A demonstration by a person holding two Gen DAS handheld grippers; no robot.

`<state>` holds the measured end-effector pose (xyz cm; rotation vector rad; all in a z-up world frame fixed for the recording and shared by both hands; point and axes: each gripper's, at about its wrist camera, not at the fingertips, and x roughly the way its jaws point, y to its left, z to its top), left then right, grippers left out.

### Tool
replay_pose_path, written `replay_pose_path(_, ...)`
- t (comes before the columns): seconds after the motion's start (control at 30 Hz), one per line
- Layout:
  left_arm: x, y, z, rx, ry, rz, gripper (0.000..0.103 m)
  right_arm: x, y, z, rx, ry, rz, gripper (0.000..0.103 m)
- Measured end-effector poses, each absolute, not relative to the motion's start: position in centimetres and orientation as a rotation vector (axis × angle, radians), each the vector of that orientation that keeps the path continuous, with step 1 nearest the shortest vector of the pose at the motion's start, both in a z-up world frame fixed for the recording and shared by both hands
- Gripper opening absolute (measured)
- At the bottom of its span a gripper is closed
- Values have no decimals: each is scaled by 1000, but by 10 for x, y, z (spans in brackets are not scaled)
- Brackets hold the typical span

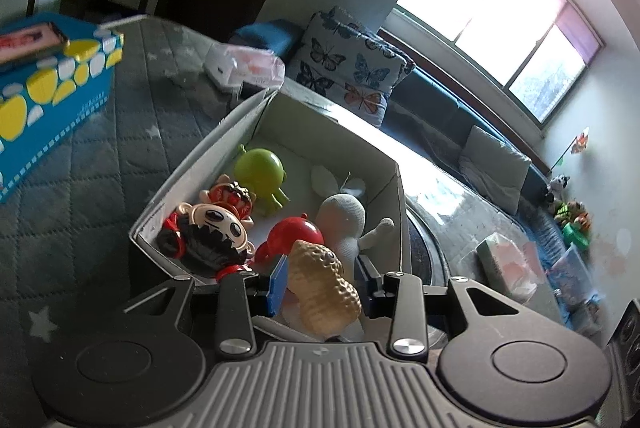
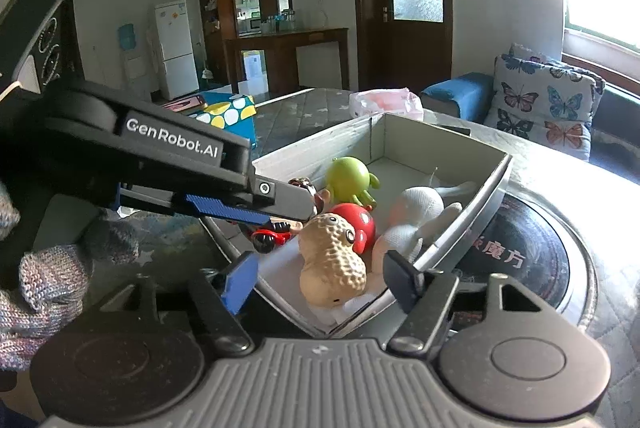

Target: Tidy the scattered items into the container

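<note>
Tan bumpy plastic peanut toy [image 1: 324, 288] sits lengthwise between the left gripper [image 1: 322, 282]'s parted jaws, inside the white cardboard box [image 1: 192, 164]. Right gripper [image 2: 320, 278] hovers spread wide, empty.

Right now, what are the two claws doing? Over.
Left gripper open around peanut toy, over the box. Right gripper open, empty. Box crowded, nothing blocking.

Bright window [image 1: 500, 8] above blue sofa [image 1: 440, 108] with butterfly cushion [image 2: 544, 104]; dark wooden door [image 2: 404, 0], white fridge [image 2: 176, 48], pale walls, grey quilted cover [image 1: 80, 188].
</note>
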<state>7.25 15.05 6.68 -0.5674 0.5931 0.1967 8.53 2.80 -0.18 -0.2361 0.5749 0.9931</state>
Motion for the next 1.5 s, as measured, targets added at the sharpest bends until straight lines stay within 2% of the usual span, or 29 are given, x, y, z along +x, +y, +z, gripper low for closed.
replay_pose_path(0.1, 63, 145, 69, -518, 579, 215, 39, 79, 24, 0, -230, 569, 984, 78)
replay_pose_path(0.17, 58, 143, 71, -493, 574, 225, 39, 75, 21, 1, -225, 562, 972, 85)
replay_pose_path(0.3, 46, 137, 73, -428, 576, 244, 39, 69, 13, 4, -196, 560, 967, 89)
replay_pose_path(0.47, 32, 131, 73, -399, 577, 262, 40, 58, 7, 5, -182, 554, 943, 102)
replay_pose_path(1.5, 10, 123, 40, -319, 660, 441, 39, 40, 15, -26, -159, 684, 819, 103)
